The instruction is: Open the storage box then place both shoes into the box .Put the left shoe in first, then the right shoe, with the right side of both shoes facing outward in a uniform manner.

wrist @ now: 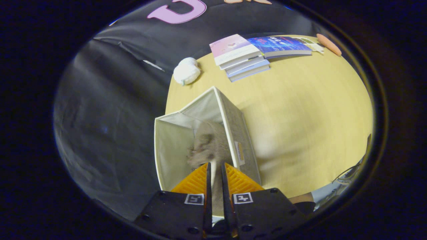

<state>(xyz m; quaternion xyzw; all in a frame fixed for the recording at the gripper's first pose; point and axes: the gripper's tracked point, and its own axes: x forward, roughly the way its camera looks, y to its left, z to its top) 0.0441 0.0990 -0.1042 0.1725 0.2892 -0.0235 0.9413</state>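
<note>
An open grey fabric storage box with a pale lining stands at the left edge of the yellow table. A grey-brown fuzzy shoe hangs over the box's open top, blurred, partly inside the opening. My gripper is shut on the shoe, holding a thin part of it between both fingers. The shoe's lower part is hidden behind the fingers. The box's floor is partly hidden by the shoe.
A white soft bundle lies at the table's far left corner. A stack of books and another book lie at the far edge, with an orange carrot-like thing beyond them. Cables show at the right.
</note>
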